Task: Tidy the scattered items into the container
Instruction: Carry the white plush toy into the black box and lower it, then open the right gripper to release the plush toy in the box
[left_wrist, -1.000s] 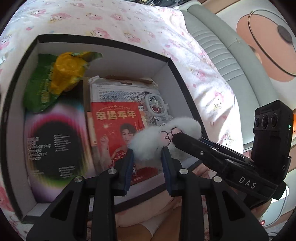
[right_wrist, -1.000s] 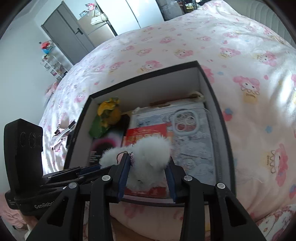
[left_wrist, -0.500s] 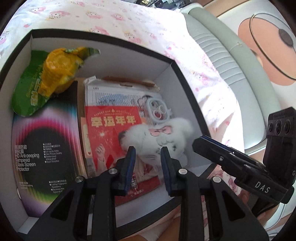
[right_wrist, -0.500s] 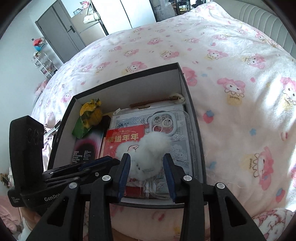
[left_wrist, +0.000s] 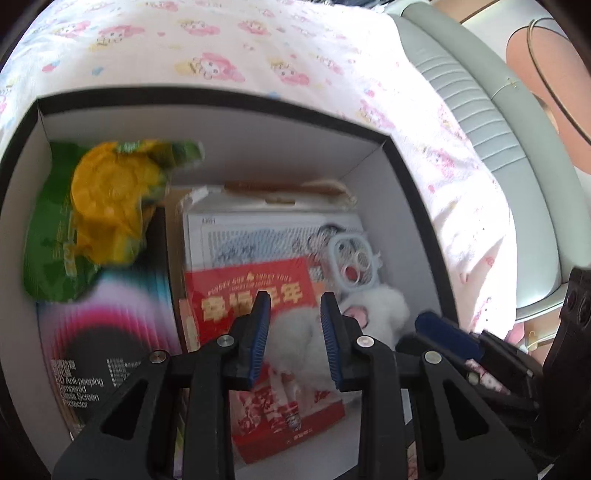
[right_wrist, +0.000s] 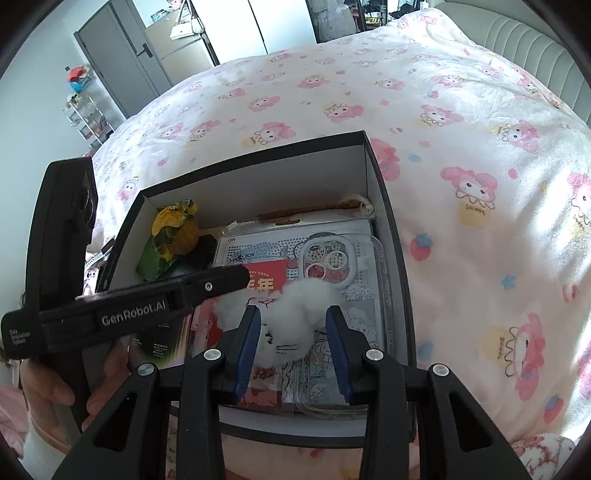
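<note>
A black cardboard box with white inner walls (right_wrist: 369, 166) sits on a bed covered by a pale quilt printed with pink cartoon figures (right_wrist: 461, 147). Inside it, a fluffy white plush toy with a pink bow (right_wrist: 299, 317) lies on top of the flat items, toward the near right part of the box.

The right tongs (right_wrist: 293, 347) hang over the near edge of the box with their blue-padded fingers (right_wrist: 247, 343) spread apart on either side of the plush; the pads stand clear of the fur, holding nothing. The left tongs (left_wrist: 295, 339) also stand parted, one pad to each side of the plush in the left wrist view; motion blur there hides whether the pads touch the fur. From the right wrist view the left tongs (right_wrist: 225, 280) reach in over the box from the left, above the plush rather than around it.

Beneath the plush lies a red printed card packet with gold characters (left_wrist: 255, 288), and under that a clear phone case in black-and-white patterned packaging (right_wrist: 328, 262). To the left sits a dark screen-protector box with a rainbow ring (left_wrist: 99, 332), and a green and yellow crinkled snack wrapper (left_wrist: 107, 203) fills the far left corner. A brown braided cord with a cream end (right_wrist: 314, 210) rests against the far wall.
</note>
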